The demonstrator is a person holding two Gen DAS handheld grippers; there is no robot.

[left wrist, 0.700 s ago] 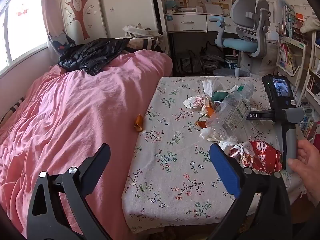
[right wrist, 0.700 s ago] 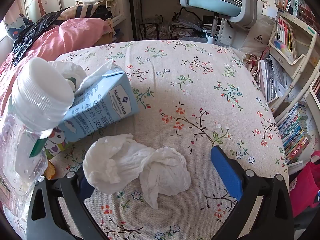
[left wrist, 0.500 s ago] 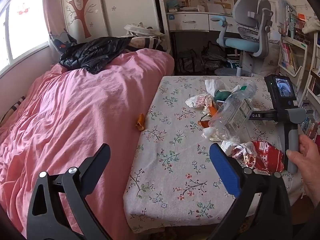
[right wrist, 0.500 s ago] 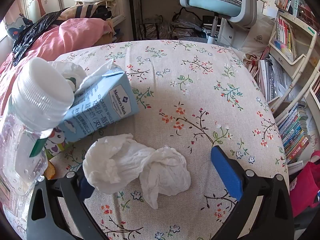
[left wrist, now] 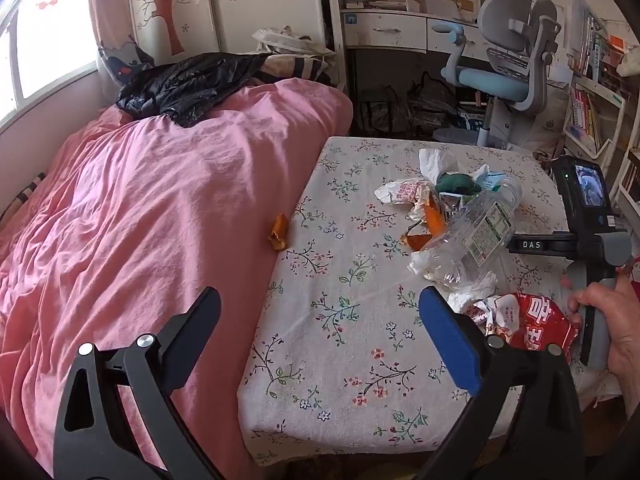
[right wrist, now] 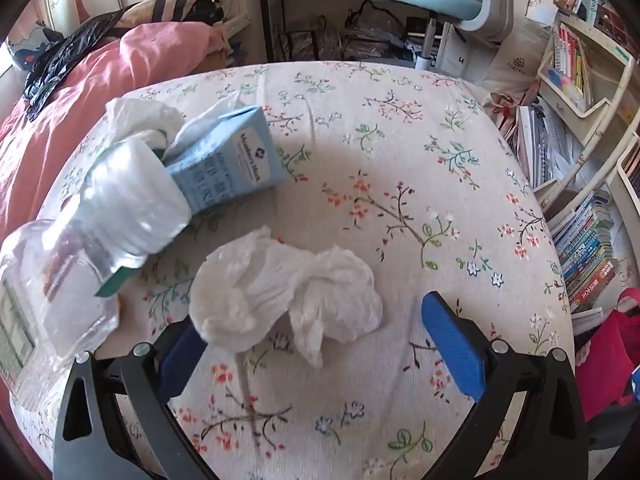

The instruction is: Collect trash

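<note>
Nothing looked collected yet: all the trash lay loose on the table (left wrist: 344,360). The right gripper (right wrist: 312,340), jaws wide and empty, tilted steeply down with the tissue (right wrist: 280,304) just ahead between its fingers, not pinched. The bottle (right wrist: 92,248) and carton (right wrist: 228,160) lay ahead to its left. The left gripper (left wrist: 320,320), also wide and empty, angled down over the table's edge; an orange scrap (left wrist: 279,232) lay ahead, the red wrapper (left wrist: 532,320) just right. The hand (left wrist: 612,320) gripped the right tool's handle.
</note>
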